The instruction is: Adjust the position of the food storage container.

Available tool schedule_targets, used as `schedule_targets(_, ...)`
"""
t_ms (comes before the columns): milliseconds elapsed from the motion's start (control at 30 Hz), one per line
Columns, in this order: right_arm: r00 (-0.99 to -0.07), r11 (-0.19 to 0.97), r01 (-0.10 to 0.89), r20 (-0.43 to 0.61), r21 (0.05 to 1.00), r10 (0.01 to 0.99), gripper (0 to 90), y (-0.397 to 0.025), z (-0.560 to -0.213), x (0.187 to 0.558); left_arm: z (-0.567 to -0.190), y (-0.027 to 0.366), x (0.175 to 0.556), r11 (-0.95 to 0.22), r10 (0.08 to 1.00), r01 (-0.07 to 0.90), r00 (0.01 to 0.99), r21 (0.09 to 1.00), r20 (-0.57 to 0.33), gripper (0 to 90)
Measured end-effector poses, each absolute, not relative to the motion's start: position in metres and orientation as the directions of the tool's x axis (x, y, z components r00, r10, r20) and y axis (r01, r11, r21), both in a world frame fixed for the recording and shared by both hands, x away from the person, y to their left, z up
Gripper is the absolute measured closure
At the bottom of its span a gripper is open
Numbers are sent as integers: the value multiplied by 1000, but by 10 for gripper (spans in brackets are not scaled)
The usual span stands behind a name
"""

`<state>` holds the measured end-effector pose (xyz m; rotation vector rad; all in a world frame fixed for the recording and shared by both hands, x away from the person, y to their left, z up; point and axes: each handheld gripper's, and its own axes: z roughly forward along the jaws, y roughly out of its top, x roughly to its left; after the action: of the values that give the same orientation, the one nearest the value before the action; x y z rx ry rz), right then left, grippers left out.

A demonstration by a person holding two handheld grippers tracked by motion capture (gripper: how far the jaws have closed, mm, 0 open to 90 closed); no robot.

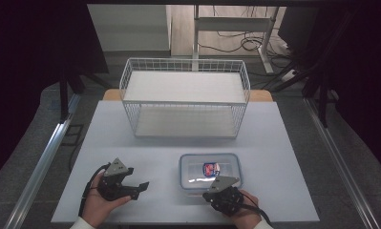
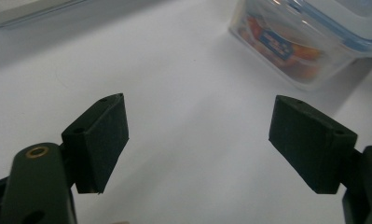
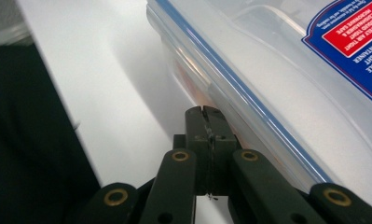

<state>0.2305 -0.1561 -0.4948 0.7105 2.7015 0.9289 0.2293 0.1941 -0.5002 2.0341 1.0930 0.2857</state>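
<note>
The closed right gripper (image 3: 205,112) presses against the container's (image 1: 210,170) near side; the left gripper (image 2: 197,140) gapes wide.

Glossy clear plastic container (image 1: 210,170), white wire basket (image 1: 185,98), matt table (image 1: 131,148)

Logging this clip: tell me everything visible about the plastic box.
The box is a clear, rounded-rectangular plastic container with a blue-sealed lid, closed, bearing a red-and-blue label; orange contents show through its wall. It lies flat on the white table, in front of the wire basket. The shut right gripper sits at its near edge; contact is unclear.
</note>
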Motion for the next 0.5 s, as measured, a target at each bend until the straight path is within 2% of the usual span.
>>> schedule_targets(333,-841,658,396,-35,640,540,891,-149,-496,239,-500,194,229,-314,778,602,607,734,-165,200)
schedule_targets(500,-845,606,363,-25,708,534,891,-160,-471,228,-501,195,230,-313,779,603,605,734,-165,200)
